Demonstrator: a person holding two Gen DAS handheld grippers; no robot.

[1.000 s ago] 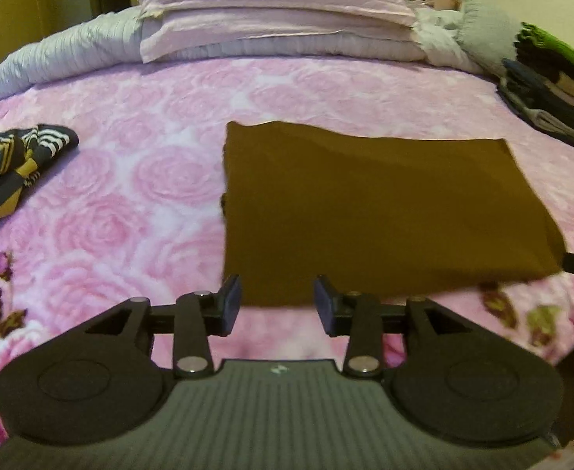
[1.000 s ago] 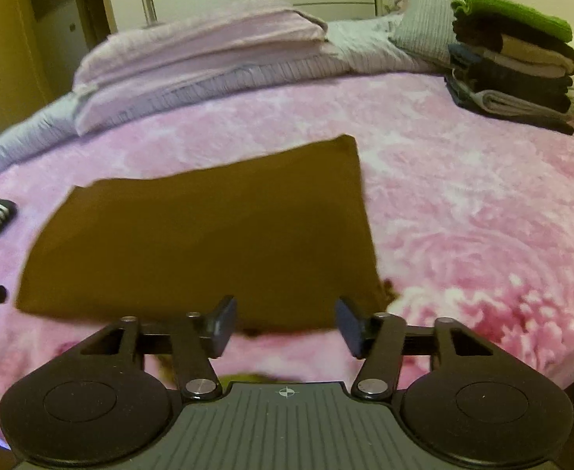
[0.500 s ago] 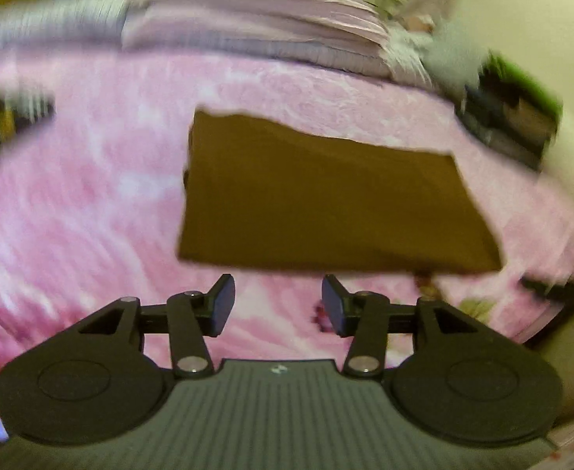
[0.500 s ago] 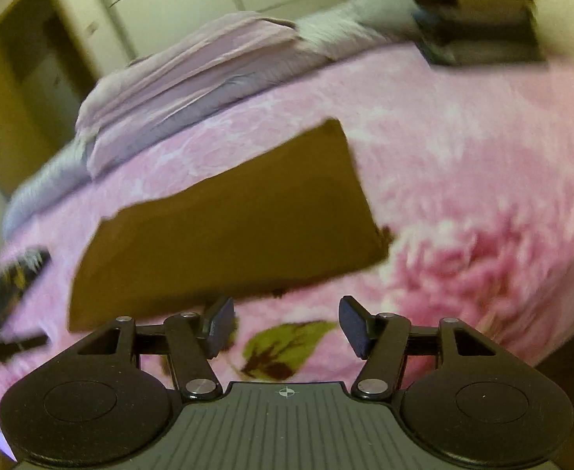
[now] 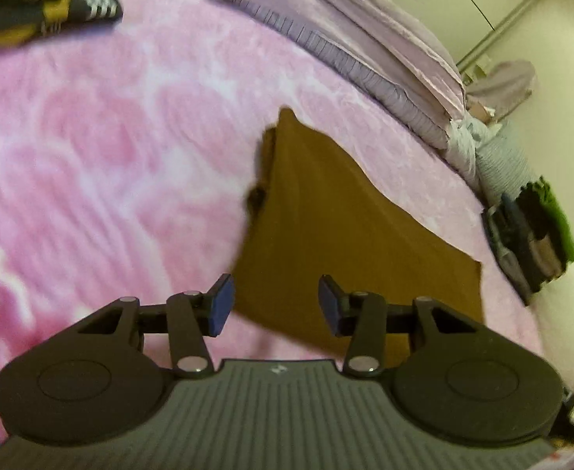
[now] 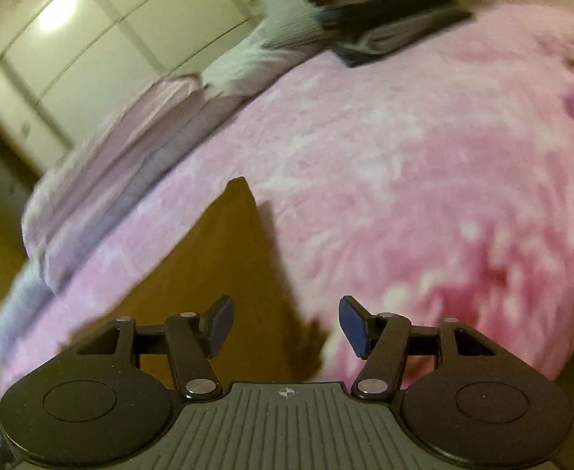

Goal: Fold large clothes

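A brown garment [image 5: 338,231], folded into a flat rectangle, lies on the pink rose-patterned bedspread [image 5: 111,149]. In the left wrist view my left gripper [image 5: 273,303] is open over the cloth's near left corner, nothing between its fingers. In the right wrist view the same brown garment [image 6: 224,274] shows its right end, and my right gripper [image 6: 285,325] is open above the cloth's near right corner. Both views are tilted and blurred.
A stack of folded dark clothes with a green one on top [image 5: 533,243] sits at the bed's right side, also [image 6: 369,11]. Lilac pillows and quilts [image 5: 365,51] line the head of the bed. A striped dark garment [image 5: 44,8] lies far left. White wardrobe doors [image 6: 111,39] stand behind.
Both grippers have swung outward and rolled: the left now sits over the cloth's left end, the right over its right end. The cloth lies flat as before. Both stay open.
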